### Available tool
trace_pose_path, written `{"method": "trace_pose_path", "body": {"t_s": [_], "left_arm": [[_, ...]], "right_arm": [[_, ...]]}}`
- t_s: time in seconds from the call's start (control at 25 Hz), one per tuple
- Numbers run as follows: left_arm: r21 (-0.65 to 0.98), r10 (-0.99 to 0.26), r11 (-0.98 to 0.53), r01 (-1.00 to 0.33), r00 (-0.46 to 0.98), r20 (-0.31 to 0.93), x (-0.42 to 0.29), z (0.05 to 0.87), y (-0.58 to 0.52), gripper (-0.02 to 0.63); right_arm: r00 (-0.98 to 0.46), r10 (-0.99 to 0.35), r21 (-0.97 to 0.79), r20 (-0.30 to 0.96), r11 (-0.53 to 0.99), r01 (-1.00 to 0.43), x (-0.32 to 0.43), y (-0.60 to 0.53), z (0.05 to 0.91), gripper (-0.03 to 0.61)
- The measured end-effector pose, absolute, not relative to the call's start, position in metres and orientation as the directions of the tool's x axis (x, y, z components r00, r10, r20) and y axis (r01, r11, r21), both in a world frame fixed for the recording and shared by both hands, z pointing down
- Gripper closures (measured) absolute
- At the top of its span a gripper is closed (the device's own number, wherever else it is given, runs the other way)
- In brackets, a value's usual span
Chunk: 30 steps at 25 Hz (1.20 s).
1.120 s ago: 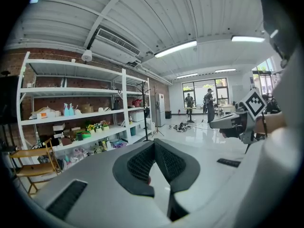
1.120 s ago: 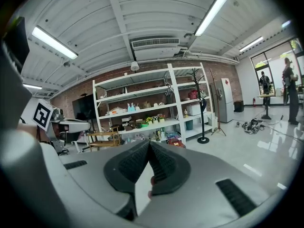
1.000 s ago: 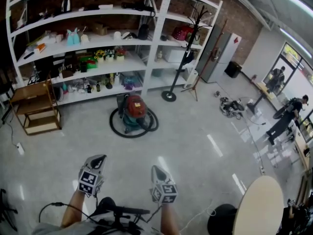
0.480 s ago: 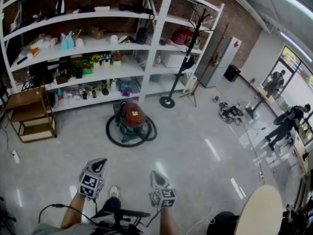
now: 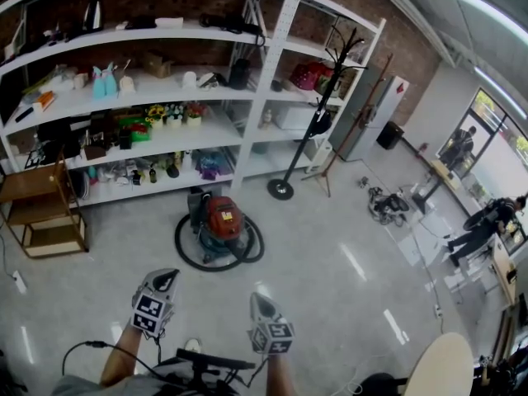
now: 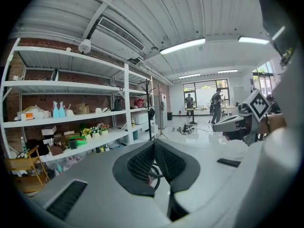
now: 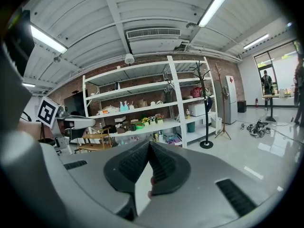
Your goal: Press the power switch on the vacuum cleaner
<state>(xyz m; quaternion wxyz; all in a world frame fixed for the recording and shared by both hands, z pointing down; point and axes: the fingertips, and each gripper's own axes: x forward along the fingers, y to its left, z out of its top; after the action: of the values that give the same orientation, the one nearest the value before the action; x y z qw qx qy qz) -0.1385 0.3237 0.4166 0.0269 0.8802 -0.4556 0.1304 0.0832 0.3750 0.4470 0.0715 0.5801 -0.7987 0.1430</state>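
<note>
The floor (image 5: 330, 295) in front of the vacuum cleaner (image 5: 221, 221) is bare and wide. A black hose (image 5: 178, 248) lies in a ring around it, and big white shelves (image 5: 257, 114) stand close behind it. A coat stand (image 5: 280, 190) on its right and a wooden rack (image 5: 49, 213) on its left are both well apart from it.

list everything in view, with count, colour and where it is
vacuum cleaner: one, red top on teal body, on the floor in front of the shelves
hose: one, black, coiled round the vacuum cleaner
shelving unit: one, white, against the brick wall, holding many small items
coat stand: one, black, right of the shelves
wooden rack: one, brown, far left
round table: one, beige, lower right
people: two, dark clothes, far right
left tool: one, grey, shut, empty
right tool: one, grey, shut, empty
</note>
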Motion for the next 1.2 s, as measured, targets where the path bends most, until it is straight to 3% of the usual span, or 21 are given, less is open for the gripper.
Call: {"method": "trace_pose_path", "body": {"t_s": [0.52,1.2], "left_arm": [[-0.047,-0.782,-0.597,-0.801,0.568,0.256,-0.162,0.422,0.234,0.607],[-0.04,-0.801,-0.566,-0.823,0.538,0.261,-0.15,0.431,0.119,0.607]], "right_arm": [[-0.306,-0.898,-0.137,0.315,0.276,-0.951,0.053,0.291,0.448,0.577],[-0.331,-0.889,-0.153,0.318,0.297,-0.943,0.068,0.162,0.454,0.577]]}}
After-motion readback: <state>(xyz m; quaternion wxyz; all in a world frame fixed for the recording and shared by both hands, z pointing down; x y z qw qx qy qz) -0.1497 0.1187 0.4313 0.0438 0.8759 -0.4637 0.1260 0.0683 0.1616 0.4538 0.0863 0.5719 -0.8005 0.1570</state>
